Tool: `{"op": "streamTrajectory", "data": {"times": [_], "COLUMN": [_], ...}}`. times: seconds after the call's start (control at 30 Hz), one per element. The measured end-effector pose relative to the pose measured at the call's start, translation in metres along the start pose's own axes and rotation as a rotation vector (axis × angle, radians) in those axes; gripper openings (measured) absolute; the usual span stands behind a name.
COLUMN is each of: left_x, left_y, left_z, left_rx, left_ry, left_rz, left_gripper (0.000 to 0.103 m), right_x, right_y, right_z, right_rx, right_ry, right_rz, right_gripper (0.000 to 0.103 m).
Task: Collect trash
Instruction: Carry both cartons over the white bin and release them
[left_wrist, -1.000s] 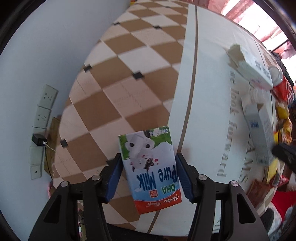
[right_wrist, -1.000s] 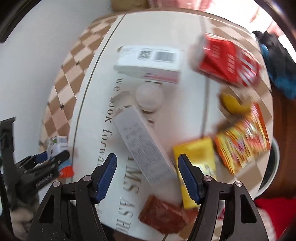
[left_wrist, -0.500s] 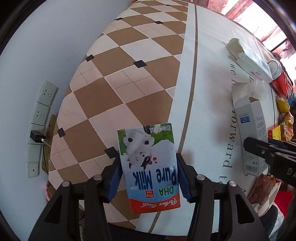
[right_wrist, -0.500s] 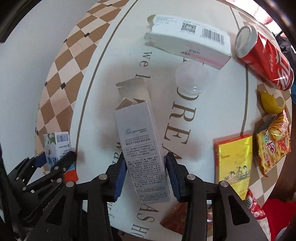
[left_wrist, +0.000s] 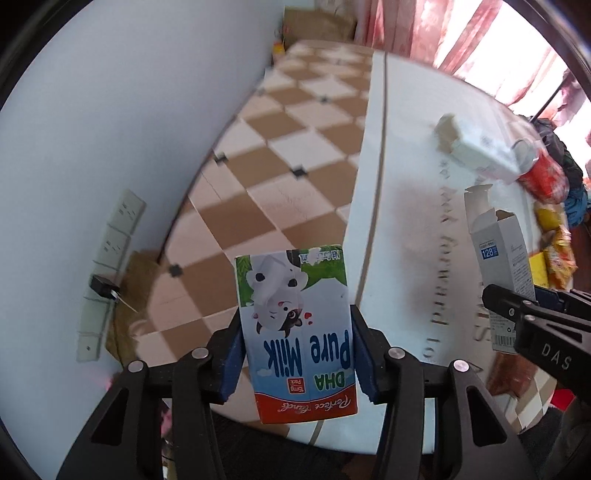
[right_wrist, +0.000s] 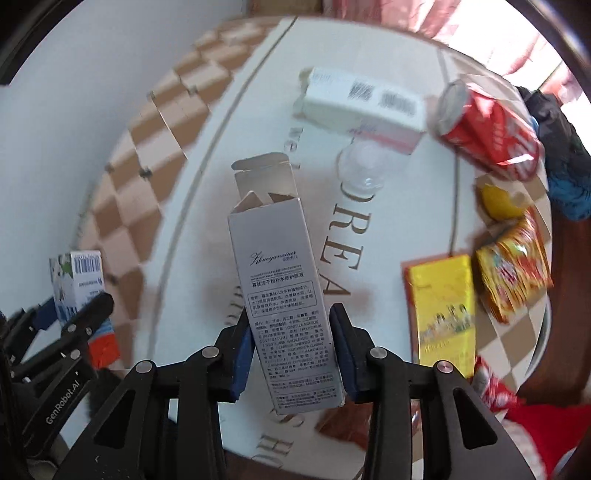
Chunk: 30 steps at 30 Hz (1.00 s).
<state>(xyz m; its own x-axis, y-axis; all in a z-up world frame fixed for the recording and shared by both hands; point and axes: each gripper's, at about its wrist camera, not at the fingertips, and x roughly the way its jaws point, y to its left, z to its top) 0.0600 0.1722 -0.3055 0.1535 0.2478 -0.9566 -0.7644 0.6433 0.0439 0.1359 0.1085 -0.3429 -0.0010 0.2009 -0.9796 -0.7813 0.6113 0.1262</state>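
- Left gripper (left_wrist: 297, 352) fingers clamp the milk carton (left_wrist: 295, 328) (print upside down).
- Right gripper (right_wrist: 291, 347) fingers grasp the grey box (right_wrist: 284, 295), flap open, above the counter (right_wrist: 258, 129).

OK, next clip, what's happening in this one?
A person is clearing trash off a table, one gripper in each hand. The left gripper is shut on a milk carton; the right gripper is shut on an opened grey box. A white box, red can and snack packets lie on the table.
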Motion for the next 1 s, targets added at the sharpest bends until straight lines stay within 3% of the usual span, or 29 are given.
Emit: {"op": "streamTrajectory", "data": {"times": [0.2,0.37,0.57,0.77,0.93,1.0], "left_x": [-0.072,-0.133,-0.192,-0.191,-0.136,-0.112], "left_y": [-0.023,-0.075,-0.180,-0.302,-0.408,-0.441], "left_z": [-0.004,-0.008,-0.013,-0.014,-0.010,-0.008], "left_rx": [0.061,0.134,0.285,0.441,0.532,0.559], "left_ry": [-0.154,-0.268,-0.361,-0.318,-0.171,-0.121], "left_rz": [-0.007,-0.076,-0.214,-0.349,-0.442,-0.446], "left_gripper": [0.047,0.047,0.047,0.047,0.047,0.047], "right_x": [-0.072,-0.153,-0.222,-0.249,-0.210,-0.181], "right_y": [-0.026,-0.114,-0.220,-0.342,-0.449,-0.487], "right_z": [-0.028,-0.052,-0.093,-0.127,-0.151,-0.158], "right_rx": [0.079,0.142,0.255,0.397,0.557,0.618], "right_ry": [-0.180,-0.291,-0.389,-0.425,-0.342,-0.285], "right_rz": [0.082,0.120,0.108,0.033,-0.021,-0.017], "right_gripper": [0.041,0.041,0.041,0.041,0.041,0.041]}}
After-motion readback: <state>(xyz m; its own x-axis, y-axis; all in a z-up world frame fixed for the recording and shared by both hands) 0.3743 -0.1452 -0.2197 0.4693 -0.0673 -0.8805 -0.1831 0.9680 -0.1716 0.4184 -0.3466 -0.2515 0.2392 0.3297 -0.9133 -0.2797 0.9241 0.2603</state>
